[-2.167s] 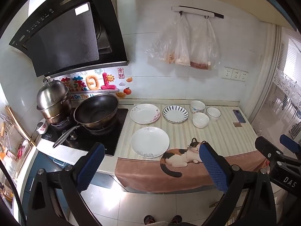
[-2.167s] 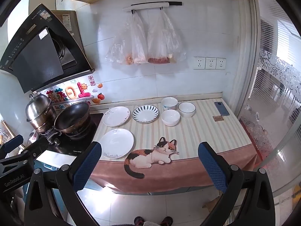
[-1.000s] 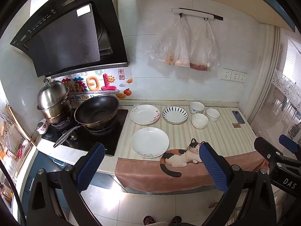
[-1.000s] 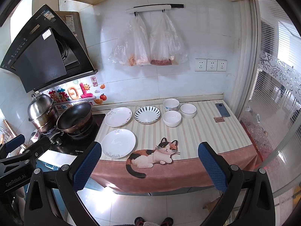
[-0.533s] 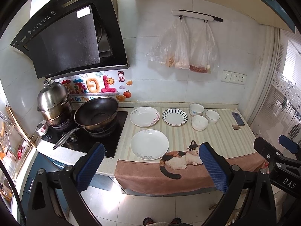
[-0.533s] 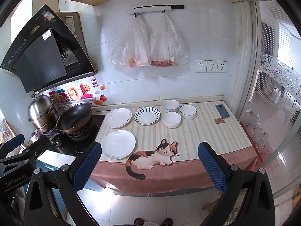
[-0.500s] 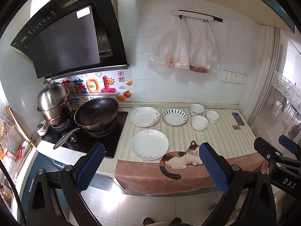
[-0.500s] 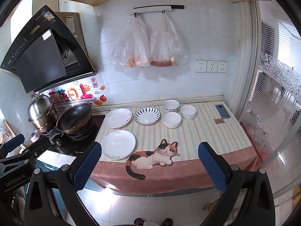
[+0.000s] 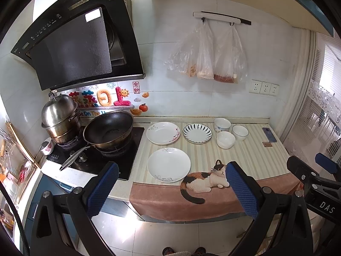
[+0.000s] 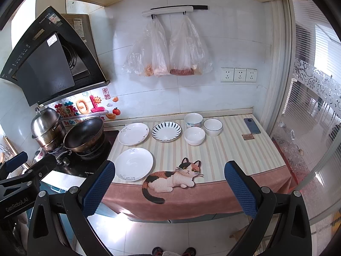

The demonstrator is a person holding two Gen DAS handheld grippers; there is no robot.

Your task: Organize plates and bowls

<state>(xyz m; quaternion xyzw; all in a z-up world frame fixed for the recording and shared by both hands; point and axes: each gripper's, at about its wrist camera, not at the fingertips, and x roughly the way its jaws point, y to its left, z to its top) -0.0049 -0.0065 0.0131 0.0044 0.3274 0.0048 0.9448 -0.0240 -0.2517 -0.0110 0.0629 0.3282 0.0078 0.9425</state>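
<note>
1. Striped counter mat [image 10: 234, 149] carries three plates [image 10: 133, 163] near the stove [image 9: 102, 160] and three bowls [image 10: 194, 136] clustered rightward, all separate.
2. Nothing looks stacked yet; the whole sorting remains.
3. Left gripper [image 9: 170, 189] and right gripper [image 10: 168, 187] hang spread apart, empty, well short of the counter.

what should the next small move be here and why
Probably bring the left hand-held gripper forward and down toward the near white plate. Both hand-held grippers, the right one too, hang open and empty short of the counter edge. That plate lies nearest and alone, apart from the floral plate and striped plate behind it, so it looks easiest to stack first.
</note>
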